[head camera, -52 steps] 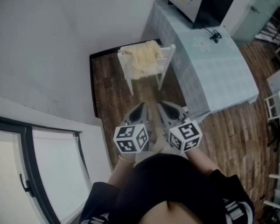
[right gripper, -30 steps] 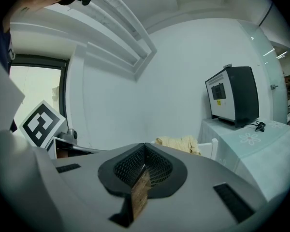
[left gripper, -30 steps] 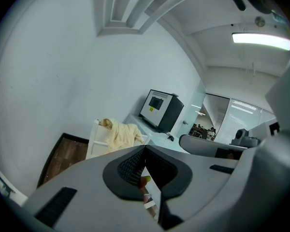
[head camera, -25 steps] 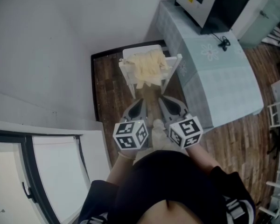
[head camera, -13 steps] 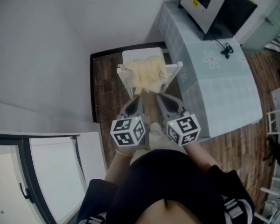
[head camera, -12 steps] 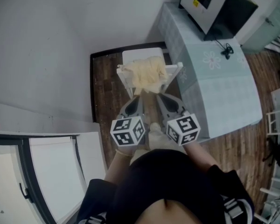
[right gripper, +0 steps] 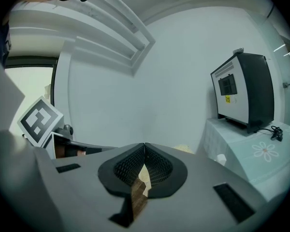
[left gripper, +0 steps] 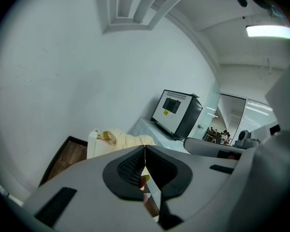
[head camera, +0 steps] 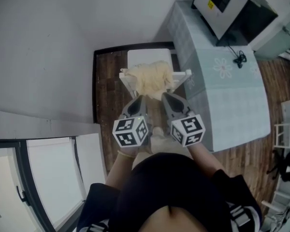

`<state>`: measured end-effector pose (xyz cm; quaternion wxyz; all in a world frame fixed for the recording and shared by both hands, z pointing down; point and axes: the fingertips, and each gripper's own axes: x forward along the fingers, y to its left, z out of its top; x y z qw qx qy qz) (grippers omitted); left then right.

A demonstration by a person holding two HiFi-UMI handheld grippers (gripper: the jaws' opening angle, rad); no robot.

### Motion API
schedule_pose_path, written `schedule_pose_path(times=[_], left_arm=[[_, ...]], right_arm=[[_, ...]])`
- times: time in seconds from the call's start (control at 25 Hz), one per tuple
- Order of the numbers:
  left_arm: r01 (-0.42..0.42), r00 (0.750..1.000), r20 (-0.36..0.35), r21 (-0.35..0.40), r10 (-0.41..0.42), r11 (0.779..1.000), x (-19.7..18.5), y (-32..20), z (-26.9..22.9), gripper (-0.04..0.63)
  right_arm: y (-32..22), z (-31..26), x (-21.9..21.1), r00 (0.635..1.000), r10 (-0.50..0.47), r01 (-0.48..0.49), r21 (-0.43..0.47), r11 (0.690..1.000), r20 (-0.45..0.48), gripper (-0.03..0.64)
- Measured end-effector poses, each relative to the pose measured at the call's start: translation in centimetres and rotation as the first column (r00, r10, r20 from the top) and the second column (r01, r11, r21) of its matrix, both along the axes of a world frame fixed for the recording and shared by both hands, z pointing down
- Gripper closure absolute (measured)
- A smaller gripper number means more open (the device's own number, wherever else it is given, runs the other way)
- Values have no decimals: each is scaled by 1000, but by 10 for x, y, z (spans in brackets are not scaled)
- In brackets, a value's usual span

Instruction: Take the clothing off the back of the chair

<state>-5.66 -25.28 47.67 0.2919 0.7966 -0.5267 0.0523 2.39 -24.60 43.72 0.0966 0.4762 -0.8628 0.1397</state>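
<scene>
Wooden floor lies under everything. On it, at the right, stands a big desk with a pale blue cloth. Next to the desk is a white chair, with its back toward me. Soft yellow clothing hangs over the top of that back, all bunched up, and some of it falls down on my side.

My left gripper and my right gripper are side by side just in front of the clothing. They are close to it, but I don't think they touch it. The left one points at its left part and the right one at its right part. Both have their jaws pressed together with nothing between them.

I think I am at the reaching-in step, because nothing is grabbed yet. Next I would need to open the jaws, go a little closer to the top of the chair back, pinch the cloth, and lift it up so it comes off without catching.
</scene>
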Motion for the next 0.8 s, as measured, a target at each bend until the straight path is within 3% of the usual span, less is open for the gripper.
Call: schedule_pose_path(times=[0.8], left_arm=[[80,996,36,-33,-79,996,-3,-57,39,595]], right_arm=[[-68,47,24,999,-20,17,-69,997,-48,603]])
